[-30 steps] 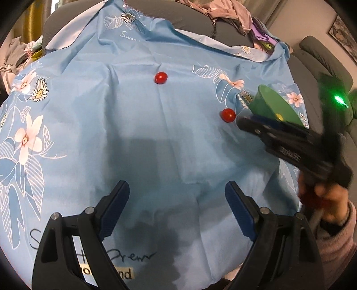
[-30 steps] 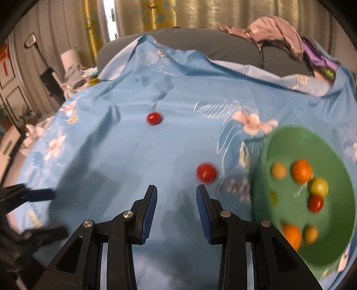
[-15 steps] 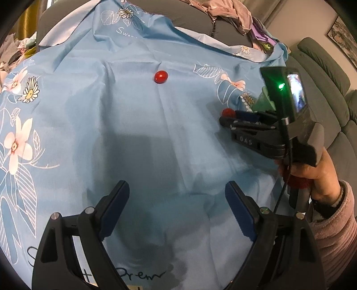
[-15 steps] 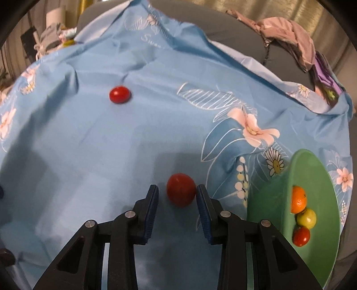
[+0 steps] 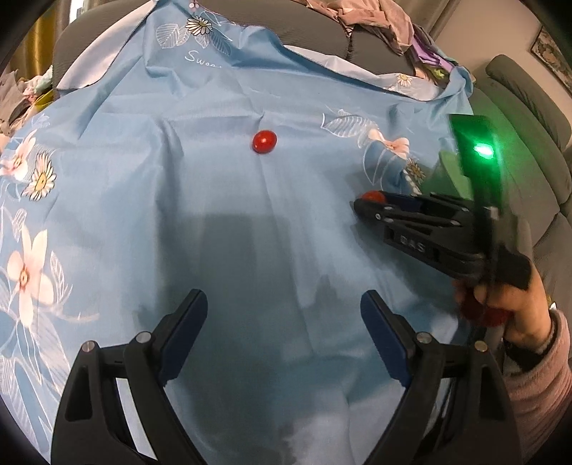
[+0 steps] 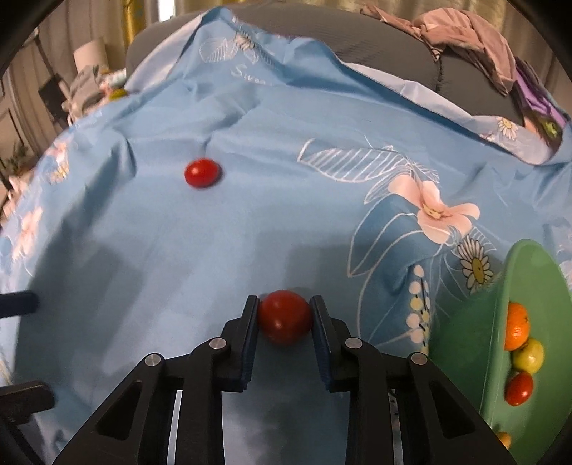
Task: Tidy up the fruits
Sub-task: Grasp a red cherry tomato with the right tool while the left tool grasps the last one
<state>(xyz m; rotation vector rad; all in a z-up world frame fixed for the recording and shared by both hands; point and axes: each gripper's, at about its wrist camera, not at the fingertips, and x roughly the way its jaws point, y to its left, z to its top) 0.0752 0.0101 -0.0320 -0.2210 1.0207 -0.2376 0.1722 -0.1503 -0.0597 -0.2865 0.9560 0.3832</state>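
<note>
From the left wrist, the left gripper (image 5: 284, 332) hangs with its jaws wide apart over a bare stretch of the blue cloth (image 5: 214, 214), nothing between its pads. The cloth spreads broadly ahead and to the left; its far edge folds over a grey sofa (image 5: 314, 32), and its right edge drops off by a second sofa seat (image 5: 529, 96). One tomato (image 5: 264, 141) lies alone in the middle of the far cloth, well apart from everything. To the right the right gripper (image 5: 368, 205) reaches in low over the cloth, held by a hand (image 5: 500, 300), with a second tomato (image 5: 371, 196) showing at its tip; its body and a glowing green light hide most of the bowl (image 5: 441, 179) behind it. From the right wrist, the right gripper (image 6: 284, 322) has both pads pressed against the near tomato (image 6: 285, 316), which sits on the cloth between them. The far tomato (image 6: 201, 173) lies ahead and left, with open cloth between. The green bowl (image 6: 464, 329) stands just right of the gripper at the cloth's right edge, tilted in this view, and holds an orange (image 6: 516, 325), a yellow-green fruit (image 6: 529, 356), a red tomato (image 6: 519, 388), and a further yellow piece at the bottom edge. Heaped clothes (image 6: 464, 28) lie on the sofa back beyond.
</note>
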